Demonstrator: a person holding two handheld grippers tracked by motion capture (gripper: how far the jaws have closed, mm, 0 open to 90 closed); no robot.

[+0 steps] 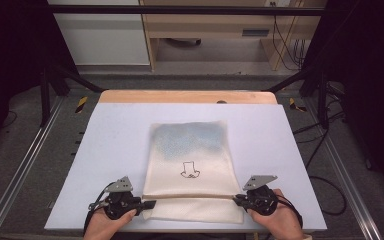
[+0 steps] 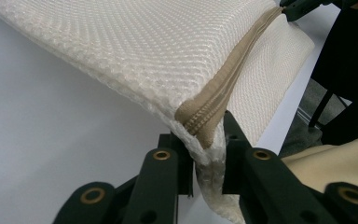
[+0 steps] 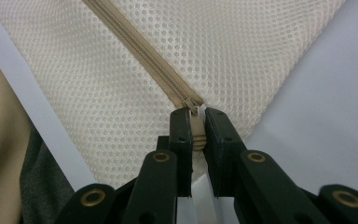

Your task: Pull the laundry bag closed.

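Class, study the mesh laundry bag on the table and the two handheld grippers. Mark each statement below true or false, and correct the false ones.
1. The mesh bag lies flat on the table. True.
2. The right gripper is clamped at the zipper's slider end. True.
3. The left gripper hangs clear of the bag. False: its jaws hold the bag's corner at the zipper end.
4. The bag is plain, with no marking. False: a small black drawing sits on it.
5. The zipper runs across the bag from one gripper to the other. True.
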